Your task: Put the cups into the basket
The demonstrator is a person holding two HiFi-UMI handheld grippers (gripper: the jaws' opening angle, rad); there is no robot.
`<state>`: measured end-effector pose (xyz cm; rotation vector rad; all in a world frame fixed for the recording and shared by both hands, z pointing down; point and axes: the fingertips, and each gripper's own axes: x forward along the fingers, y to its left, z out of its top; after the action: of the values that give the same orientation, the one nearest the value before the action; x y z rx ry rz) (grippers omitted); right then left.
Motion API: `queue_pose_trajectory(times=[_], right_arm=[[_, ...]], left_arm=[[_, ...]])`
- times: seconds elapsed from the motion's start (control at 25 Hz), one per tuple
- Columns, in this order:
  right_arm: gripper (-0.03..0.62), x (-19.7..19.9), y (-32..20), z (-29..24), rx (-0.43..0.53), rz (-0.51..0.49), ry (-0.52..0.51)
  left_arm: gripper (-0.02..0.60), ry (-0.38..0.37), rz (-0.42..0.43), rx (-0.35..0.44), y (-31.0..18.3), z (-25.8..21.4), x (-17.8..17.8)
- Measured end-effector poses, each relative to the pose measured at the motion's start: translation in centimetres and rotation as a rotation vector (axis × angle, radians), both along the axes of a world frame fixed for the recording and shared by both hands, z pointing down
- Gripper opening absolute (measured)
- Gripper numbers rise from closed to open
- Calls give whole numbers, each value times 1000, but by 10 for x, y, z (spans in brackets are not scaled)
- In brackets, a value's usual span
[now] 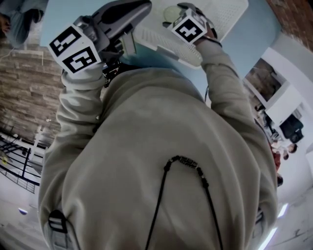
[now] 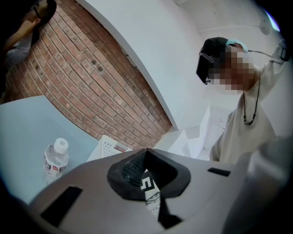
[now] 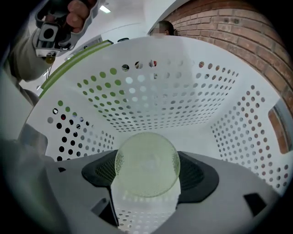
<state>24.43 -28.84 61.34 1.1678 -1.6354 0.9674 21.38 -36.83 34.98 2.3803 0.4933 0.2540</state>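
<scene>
A pale green translucent cup (image 3: 146, 164) sits between the jaws of my right gripper (image 3: 146, 168), which is shut on it. The cup hangs inside the white perforated basket (image 3: 183, 96), above its floor. In the head view the right gripper (image 1: 178, 15) reaches over the basket (image 1: 222, 17) with the cup (image 1: 171, 12) at its tip. My left gripper (image 1: 128, 13) is raised to the left of the basket. In its own view the left gripper (image 2: 146, 157) is shut on nothing and points up at the wall, with a basket corner (image 2: 107, 147) below it.
A clear water bottle (image 2: 56, 160) stands on the light blue table (image 2: 27, 132) left of the basket. A brick wall (image 2: 91, 77) rises behind the table. The person's beige sweatshirt (image 1: 161, 161) fills most of the head view.
</scene>
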Motion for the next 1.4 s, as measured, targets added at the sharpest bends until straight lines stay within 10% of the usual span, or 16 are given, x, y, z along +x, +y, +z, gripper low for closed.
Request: queue_pose_trajectory(times=[1.4], right_arm=[[393,-4,-4,-11,29,4,34]], left_arm=[[-3,-9,2,51,5,-2,-9]])
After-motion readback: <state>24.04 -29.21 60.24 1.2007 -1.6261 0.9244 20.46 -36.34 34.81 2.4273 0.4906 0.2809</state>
